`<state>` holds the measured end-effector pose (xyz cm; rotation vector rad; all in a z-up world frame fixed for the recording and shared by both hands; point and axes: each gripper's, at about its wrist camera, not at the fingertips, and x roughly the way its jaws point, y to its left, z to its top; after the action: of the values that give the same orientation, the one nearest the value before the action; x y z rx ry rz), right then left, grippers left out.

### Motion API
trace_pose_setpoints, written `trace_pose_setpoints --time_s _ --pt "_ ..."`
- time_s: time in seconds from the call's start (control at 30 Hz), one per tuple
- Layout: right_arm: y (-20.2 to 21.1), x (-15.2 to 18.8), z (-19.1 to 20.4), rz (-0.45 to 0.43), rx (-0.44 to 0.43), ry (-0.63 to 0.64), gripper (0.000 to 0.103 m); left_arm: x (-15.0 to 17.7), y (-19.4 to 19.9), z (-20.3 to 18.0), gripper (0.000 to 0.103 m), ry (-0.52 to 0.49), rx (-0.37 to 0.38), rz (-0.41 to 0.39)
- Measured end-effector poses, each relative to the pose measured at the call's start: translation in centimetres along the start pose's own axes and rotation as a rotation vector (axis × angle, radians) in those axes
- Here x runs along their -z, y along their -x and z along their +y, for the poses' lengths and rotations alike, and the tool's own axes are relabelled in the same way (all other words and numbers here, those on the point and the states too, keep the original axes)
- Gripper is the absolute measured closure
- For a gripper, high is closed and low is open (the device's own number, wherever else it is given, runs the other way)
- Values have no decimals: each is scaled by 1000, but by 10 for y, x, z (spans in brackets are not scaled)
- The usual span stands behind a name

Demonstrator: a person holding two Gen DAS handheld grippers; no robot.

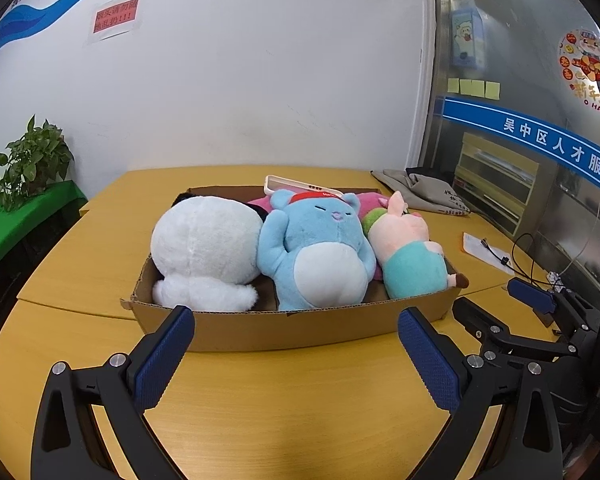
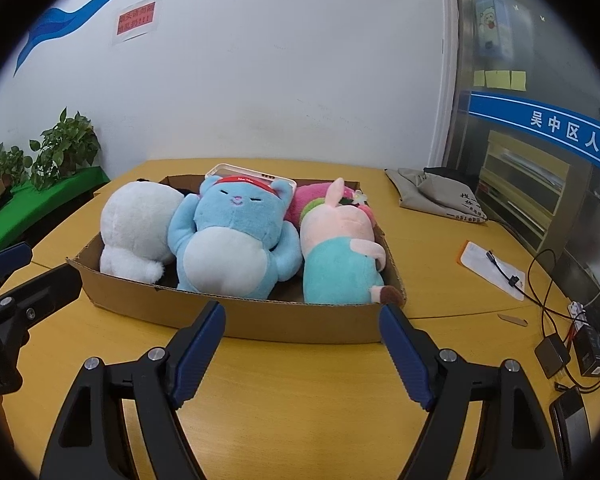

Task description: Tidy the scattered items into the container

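Box (image 1: 260,326) with the toys (image 1: 312,252) inside sits at 12 o'clock just ahead of both claws, long axis crosswise; left claw (image 1: 296,356) and right claw (image 2: 302,354) spread, empty, about equally near.

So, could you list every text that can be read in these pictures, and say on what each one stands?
"吴中区人才服务" on the blue band across the glass door.
"新年" and "HAPPY" on the round sticker on the glass.
Red notice on the wall: ends in "!!!", the characters too blurred to read.
Red headband of the blue plush: small white print, unreadable.
Grey cloth bag: printed characters too small.
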<state>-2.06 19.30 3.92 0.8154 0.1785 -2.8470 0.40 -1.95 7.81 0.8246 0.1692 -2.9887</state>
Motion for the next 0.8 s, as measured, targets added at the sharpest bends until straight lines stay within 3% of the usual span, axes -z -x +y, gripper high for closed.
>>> trace_pose_setpoints --time_s 0.43,0.8 --pt "-6 2 8 3 -12 9 24 5 -6 9 0 20 -16 17" --pt "-14 11 -2 31 7 -10 24 19 -30 -4 0 7 4 122"
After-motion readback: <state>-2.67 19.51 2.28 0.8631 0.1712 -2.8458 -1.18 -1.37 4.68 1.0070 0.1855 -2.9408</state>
